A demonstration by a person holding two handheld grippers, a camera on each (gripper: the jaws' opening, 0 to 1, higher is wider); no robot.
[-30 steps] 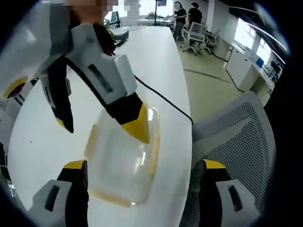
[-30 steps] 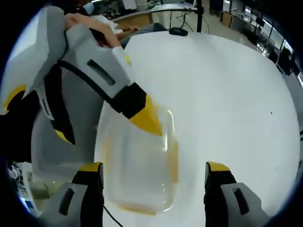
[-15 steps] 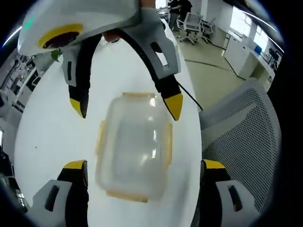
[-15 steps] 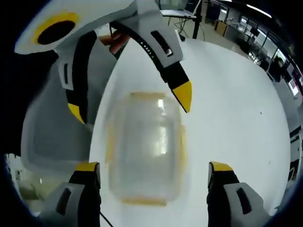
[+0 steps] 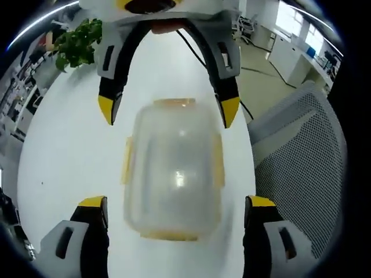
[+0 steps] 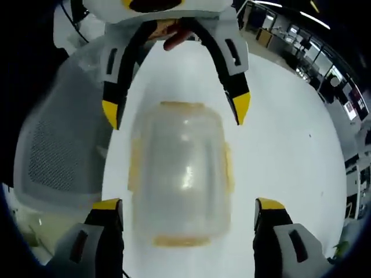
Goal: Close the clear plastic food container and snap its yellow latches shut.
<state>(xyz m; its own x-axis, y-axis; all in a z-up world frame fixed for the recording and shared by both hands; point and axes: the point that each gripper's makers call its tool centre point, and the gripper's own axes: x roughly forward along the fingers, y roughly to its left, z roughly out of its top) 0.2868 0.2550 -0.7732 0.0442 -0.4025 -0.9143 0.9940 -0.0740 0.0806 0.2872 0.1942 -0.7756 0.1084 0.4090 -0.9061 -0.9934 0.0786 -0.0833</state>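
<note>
The clear plastic container (image 5: 174,168) rests on the white table (image 5: 64,156) with its lid on top and yellow latches (image 5: 126,167) along its edges. Motion blur hides how the latches stand. My left gripper (image 5: 177,205) is open, its jaws on either side of the container's near end. The right gripper (image 5: 168,111) enters from the top, open, its yellow tips flanking the far end. The right gripper view mirrors this: the container (image 6: 179,174) lies between my open right gripper (image 6: 188,207) and the open left gripper (image 6: 175,110) opposite.
A grey mesh office chair (image 5: 295,162) stands close against the table's edge, also seen as the chair (image 6: 52,156). A black cable (image 5: 194,49) runs over the table behind the right gripper. A potted plant (image 5: 75,49) stands at the far end. A hand (image 6: 177,37) holds the left gripper.
A second ago the opposite gripper's yellow tip lay on the lid. Both grippers have since swung to face each other squarely, jaws spread around the container's two ends.
</note>
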